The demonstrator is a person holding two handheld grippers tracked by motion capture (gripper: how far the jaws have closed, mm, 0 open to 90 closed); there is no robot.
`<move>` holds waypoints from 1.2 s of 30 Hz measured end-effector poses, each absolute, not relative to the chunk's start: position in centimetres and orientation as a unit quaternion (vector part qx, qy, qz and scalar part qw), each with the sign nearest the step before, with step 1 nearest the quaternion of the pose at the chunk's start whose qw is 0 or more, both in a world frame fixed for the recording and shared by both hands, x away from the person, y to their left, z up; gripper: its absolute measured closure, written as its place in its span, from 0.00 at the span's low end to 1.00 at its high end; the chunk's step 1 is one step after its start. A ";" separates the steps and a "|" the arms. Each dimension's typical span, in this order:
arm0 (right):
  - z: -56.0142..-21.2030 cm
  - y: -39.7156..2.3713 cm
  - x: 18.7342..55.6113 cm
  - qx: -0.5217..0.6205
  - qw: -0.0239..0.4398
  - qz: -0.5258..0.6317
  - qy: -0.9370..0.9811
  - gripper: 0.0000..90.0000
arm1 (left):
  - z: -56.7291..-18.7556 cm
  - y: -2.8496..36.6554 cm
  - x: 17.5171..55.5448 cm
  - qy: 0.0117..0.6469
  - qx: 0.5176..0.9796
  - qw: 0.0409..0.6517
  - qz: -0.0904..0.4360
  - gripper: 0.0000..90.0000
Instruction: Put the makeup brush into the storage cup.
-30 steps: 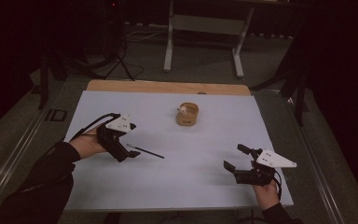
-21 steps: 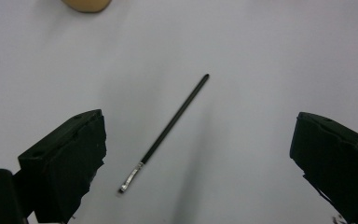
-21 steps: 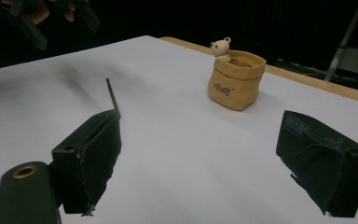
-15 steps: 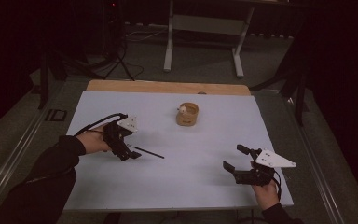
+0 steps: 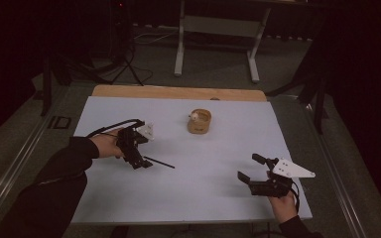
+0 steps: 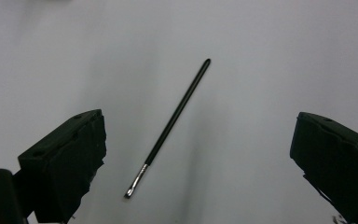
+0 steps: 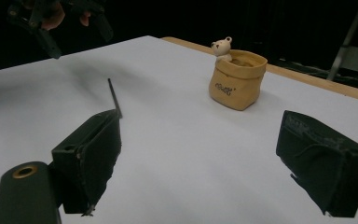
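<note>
A thin black brush [image 5: 159, 162] with a metal ferrule lies flat on the white table, left of centre. My left gripper [image 5: 141, 163] hovers right over the brush's near end, jaws pointing down. In the left gripper view, the brush [image 6: 172, 123] lies diagonally between the wide-open jaws of that gripper [image 6: 198, 135], touching neither. A small tan pouch-shaped holder [image 5: 199, 121] with a little bear figure on its rim stands at the far middle. My right gripper [image 5: 248, 167] rests open near the front right, aimed toward the holder [image 7: 235, 79] and the brush [image 7: 114, 98].
The white sheet [image 5: 203, 203] covers the table, with a strip of wooden edge [image 5: 178, 92] at the far side. Beyond it stands a metal frame [image 5: 216, 29] on a dark floor. The left hand and gripper [image 7: 51, 18] show far off in the right gripper view.
My left gripper has shifted slightly right and turned down over the brush. The brush, the holder and my right gripper have stayed put.
</note>
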State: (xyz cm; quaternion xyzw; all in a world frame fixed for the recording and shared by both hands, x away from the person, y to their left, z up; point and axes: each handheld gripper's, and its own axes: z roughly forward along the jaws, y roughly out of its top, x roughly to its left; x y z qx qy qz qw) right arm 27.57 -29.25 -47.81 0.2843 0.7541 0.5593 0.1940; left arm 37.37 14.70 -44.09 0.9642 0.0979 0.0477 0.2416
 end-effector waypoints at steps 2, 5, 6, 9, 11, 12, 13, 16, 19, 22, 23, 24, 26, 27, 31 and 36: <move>-47.8 -29.2 27.6 0.283 0.195 0.559 0.754 0.15 | -44.0 14.6 37.6 0.108 0.966 0.232 0.040 0.04; -47.8 -29.3 27.6 0.283 0.195 0.559 0.754 0.15 | -44.1 14.5 37.9 0.116 0.969 0.216 0.038 0.07; -47.8 -29.3 27.6 0.283 0.195 0.559 0.755 0.15 | -44.2 14.5 37.9 0.117 0.970 0.209 0.040 0.07; -47.8 -29.3 27.6 0.282 0.195 0.558 0.755 0.15 | -44.4 14.2 37.9 0.113 0.973 0.197 0.041 0.07; -47.8 -29.3 27.6 0.282 0.195 0.558 0.755 0.15 | -44.5 14.1 38.0 0.112 0.974 0.197 0.032 0.07; -47.8 -29.3 27.6 0.282 0.195 0.558 0.755 0.15 | -44.5 13.9 38.1 0.104 0.974 0.197 0.031 0.07; -47.8 -29.3 27.5 0.282 0.196 0.558 0.755 0.15 | -44.5 13.9 38.1 0.094 0.976 0.196 0.026 0.07; -47.8 -29.2 27.5 0.281 0.196 0.558 0.756 0.15 | -44.4 13.6 38.0 0.081 0.976 0.201 0.028 0.11; -47.8 -29.2 27.5 0.281 0.196 0.558 0.756 0.15 | -44.4 13.3 38.0 0.071 0.977 0.201 0.024 0.14; -47.8 -29.2 27.5 0.281 0.196 0.558 0.756 0.15 | -44.7 13.0 38.0 0.056 0.981 0.186 0.031 0.16; -47.8 -29.2 27.5 0.281 0.195 0.558 0.756 0.15 | -44.9 13.0 38.1 0.052 0.982 0.180 0.032 0.16; -47.8 -29.2 27.5 0.281 0.195 0.558 0.756 0.15 | -44.9 12.9 38.1 0.046 0.983 0.174 0.030 0.16; -47.8 -29.2 27.5 0.280 0.195 0.559 0.756 0.15 | -45.1 12.9 38.2 0.039 0.986 0.161 0.029 0.16; -47.7 -29.3 27.5 0.281 0.195 0.559 0.755 0.15 | -45.1 12.8 38.2 0.037 0.987 0.157 0.025 0.16; -47.8 -29.3 27.5 0.281 0.194 0.560 0.755 0.15 | -45.2 12.7 38.2 0.009 0.989 0.146 0.028 0.27; -47.8 -29.2 27.5 0.281 0.193 0.562 0.754 0.15 | -45.6 12.6 38.3 -0.024 0.989 0.140 0.030 0.38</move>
